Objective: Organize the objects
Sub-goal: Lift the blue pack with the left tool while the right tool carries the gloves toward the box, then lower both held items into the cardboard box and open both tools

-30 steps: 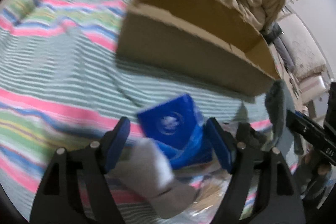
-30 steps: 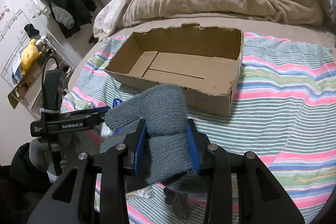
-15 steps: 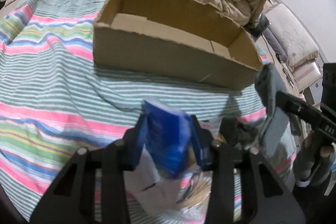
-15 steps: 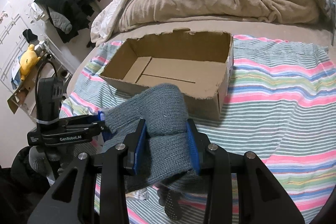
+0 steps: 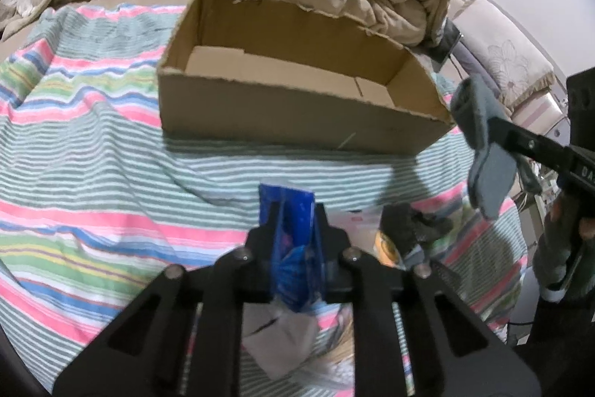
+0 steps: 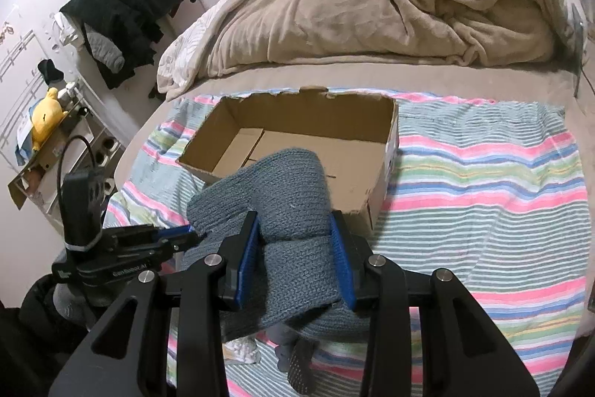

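Note:
An open, empty cardboard box (image 5: 297, 106) sits on the striped blanket (image 5: 93, 173); it also shows in the right wrist view (image 6: 305, 144). My left gripper (image 5: 292, 222) is shut on a blue packet (image 5: 293, 240), held above the blanket in front of the box. My right gripper (image 6: 293, 237) is shut on a folded grey knitted cloth (image 6: 293, 207), held near the box's front edge. That cloth also shows at the right of the left wrist view (image 5: 483, 144).
A heap of small items lies on the blanket below the grippers: a dark glove (image 5: 416, 229), white cloth (image 6: 240, 350) and plastic packets. A rumpled beige duvet (image 6: 372, 6) lies behind the box. Dark clothes (image 6: 130, 6) hang at the left wall.
My left gripper closed on the blue packet and lifted it off the heap. Both grippers moved closer to the box, the right still holding the grey cloth.

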Demonstrator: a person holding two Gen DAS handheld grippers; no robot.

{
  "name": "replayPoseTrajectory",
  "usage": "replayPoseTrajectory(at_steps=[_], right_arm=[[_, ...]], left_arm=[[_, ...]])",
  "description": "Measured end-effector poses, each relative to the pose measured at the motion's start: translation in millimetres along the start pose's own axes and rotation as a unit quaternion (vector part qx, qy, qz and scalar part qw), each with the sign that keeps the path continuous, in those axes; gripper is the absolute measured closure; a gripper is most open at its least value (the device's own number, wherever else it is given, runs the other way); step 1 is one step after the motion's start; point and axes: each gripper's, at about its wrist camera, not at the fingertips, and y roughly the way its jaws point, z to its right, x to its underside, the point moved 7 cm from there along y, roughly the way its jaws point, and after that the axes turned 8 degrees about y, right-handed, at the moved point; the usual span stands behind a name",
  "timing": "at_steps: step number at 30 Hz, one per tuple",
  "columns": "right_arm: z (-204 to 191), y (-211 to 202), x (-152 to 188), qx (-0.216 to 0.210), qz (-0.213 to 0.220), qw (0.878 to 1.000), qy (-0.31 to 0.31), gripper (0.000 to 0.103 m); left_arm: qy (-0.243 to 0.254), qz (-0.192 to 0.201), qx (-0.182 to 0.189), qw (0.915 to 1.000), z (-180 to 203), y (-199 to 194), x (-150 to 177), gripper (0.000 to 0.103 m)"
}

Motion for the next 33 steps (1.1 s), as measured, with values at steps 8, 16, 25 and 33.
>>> replayPoseTrajectory(at_steps=[8,16,25,33], right_arm=[[-3,-2,-5,0.001,0.006,1.0,-0.002,0.064],[-4,-10,-22,0.014,0.024,1.0,-0.009,0.064],[-7,8,-60,0.05,0.036,0.997,-0.039,0.064],[-4,41,-71,0.076,0.02,0.996,-0.05,0.064]], left_arm=[[0.008,0.017,-0.008,0.9998,3,-19,-9,0.091],[0.029,0.061,-0.012,0.9976,14,-60,-48,0.091],[0.06,0.095,-0.027,0.9933,13,-65,-109,0.091],[0.048,0.06,-0.037,0.9963,-11,-11,-123,0.091]])
